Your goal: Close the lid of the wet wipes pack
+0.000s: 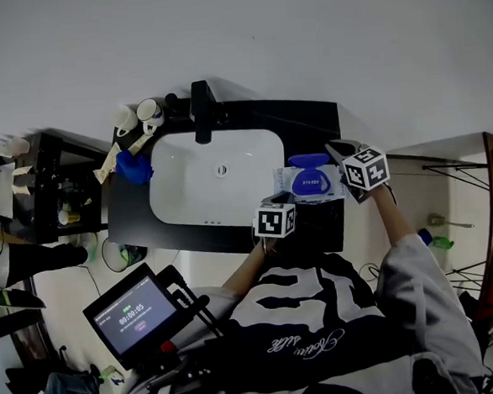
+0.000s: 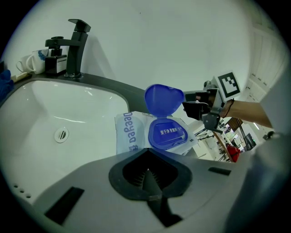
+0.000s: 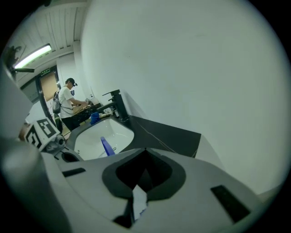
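Pinching wipes pack [image 1: 310, 183] edge, right tongs [image 3: 142, 176]; lid [image 2: 163, 98] upright; left tongs [image 2: 148, 175] closed.

— Where's the wet wipes pack [image 1: 309, 183]?
— On the counter [image 1: 308, 120], just right of the sink [image 1: 177, 167], with its lid [image 1: 309, 160] at the far edge.
— And behind the sink?
— The faucet [image 1: 201, 111]. Cups [image 1: 137, 115] stand at the sink's back-left corner.

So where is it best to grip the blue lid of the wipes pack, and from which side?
Probably its free top rim. The lid stands upright, hinged at the wall-side edge of the wet wipes pack, so come from above with the left gripper, jaws opened across the thin rim, and fold it down. The right gripper pinches the pack's edge.
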Available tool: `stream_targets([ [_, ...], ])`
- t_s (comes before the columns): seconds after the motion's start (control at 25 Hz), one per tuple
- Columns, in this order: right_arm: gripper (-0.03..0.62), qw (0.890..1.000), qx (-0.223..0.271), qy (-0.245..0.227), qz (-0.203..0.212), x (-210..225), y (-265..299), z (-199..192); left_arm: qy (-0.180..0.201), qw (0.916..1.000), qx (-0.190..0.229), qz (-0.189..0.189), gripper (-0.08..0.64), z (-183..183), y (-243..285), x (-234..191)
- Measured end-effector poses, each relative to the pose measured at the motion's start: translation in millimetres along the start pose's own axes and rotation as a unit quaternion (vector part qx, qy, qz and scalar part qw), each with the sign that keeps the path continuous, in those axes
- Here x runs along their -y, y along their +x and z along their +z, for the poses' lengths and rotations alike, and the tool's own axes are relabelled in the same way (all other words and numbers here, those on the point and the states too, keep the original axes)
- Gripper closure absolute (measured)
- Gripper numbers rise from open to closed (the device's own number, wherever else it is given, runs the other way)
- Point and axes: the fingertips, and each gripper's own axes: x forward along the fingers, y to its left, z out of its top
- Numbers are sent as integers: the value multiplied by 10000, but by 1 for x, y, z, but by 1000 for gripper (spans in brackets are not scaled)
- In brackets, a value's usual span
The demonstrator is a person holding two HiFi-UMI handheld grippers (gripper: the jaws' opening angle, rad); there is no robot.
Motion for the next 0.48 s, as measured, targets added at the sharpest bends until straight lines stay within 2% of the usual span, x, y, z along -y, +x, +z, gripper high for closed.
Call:
stream_targets([
  [0.24,597,9975,-147,-557,405,-54,-25,-25,-27,10000,2,-8,561,1,-1,1],
  [0.48,597,9948,-641,-641,457,-91,-27,-62,-25,10000,0,-3,561,2,-1,1],
])
